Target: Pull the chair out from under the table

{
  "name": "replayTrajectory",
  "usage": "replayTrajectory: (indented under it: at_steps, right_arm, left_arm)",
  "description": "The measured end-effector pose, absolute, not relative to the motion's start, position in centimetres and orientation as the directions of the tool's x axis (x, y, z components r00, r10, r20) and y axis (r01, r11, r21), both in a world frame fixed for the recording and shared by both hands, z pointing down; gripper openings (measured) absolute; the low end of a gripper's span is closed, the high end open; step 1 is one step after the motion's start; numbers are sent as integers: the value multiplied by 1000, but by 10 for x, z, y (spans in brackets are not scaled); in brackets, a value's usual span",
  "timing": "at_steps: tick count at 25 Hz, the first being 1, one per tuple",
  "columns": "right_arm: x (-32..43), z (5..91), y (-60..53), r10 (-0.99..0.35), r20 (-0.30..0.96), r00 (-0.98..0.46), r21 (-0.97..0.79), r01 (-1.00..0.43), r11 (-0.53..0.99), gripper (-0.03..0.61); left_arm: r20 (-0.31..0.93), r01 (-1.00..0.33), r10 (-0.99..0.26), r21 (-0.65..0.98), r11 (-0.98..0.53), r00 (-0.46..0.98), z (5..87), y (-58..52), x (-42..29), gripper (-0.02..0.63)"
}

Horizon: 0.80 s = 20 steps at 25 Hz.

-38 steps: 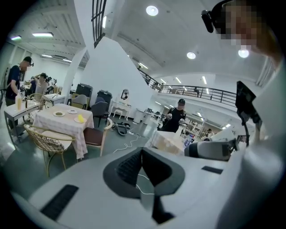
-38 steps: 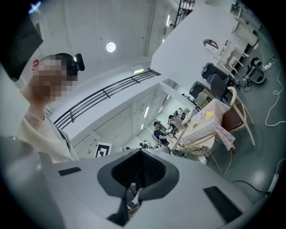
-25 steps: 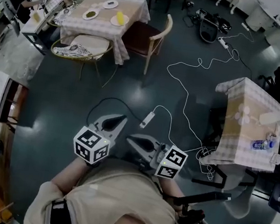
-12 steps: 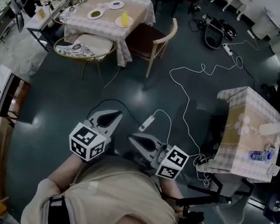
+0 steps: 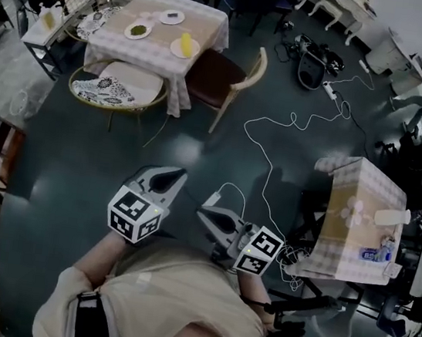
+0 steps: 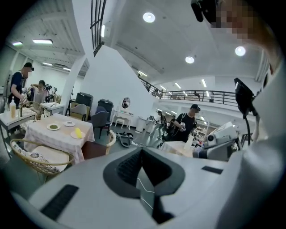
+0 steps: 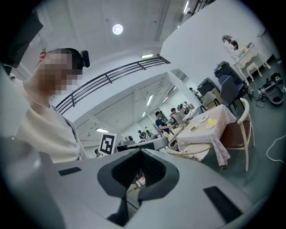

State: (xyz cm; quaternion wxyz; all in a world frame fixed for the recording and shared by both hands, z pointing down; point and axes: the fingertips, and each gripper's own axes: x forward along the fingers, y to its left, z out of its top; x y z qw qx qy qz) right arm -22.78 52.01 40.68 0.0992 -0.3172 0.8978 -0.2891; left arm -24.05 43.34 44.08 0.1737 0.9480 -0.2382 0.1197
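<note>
The wooden chair (image 5: pixel 225 76) with a brown seat stands tucked against the right side of a table (image 5: pixel 208 19) under a checked cloth, far across the floor. My left gripper (image 5: pixel 166 175) and right gripper (image 5: pixel 206 216) hang side by side in front of the person's chest, well short of the chair. Both are shut and hold nothing. In the left gripper view the chair (image 6: pixel 102 145) shows at middle left beyond the shut left gripper (image 6: pixel 142 150). The right gripper view has the chair (image 7: pixel 239 127) at the right edge, past the right gripper (image 7: pixel 142 152).
A round wicker chair (image 5: pixel 117 84) stands at the table's near side. White cable (image 5: pixel 278 130) and a power strip (image 5: pixel 212 199) lie on the dark floor between me and the chair. A second clothed table (image 5: pixel 340 221) with a bottle (image 5: pixel 377 253) stands right. People sit far left.
Both grippers have travelled across the floor with the person, still shut. In the head view the dining table and its chairs sit slightly lower, and the right-hand table has slid down and left.
</note>
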Motion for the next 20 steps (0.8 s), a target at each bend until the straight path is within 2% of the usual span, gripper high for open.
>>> replayTrajectory:
  at_steps: [6, 15, 20]
  right_arm:
    - [-274, 396, 440, -609, 33, -793, -560, -519, 645, 7]
    - [-314, 398, 378, -575, 107, -811, -545, -532, 649, 7]
    - [-342, 404, 352, -563, 140, -814, -532, -542, 651, 7]
  left_arm:
    - [280, -416, -341, 281, -865, 897, 428, 368, -272, 8]
    - [277, -483, -404, 349, -803, 872, 435, 297, -317, 8]
    - [254, -450, -379, 356, -819, 890, 435, 275, -341, 8]
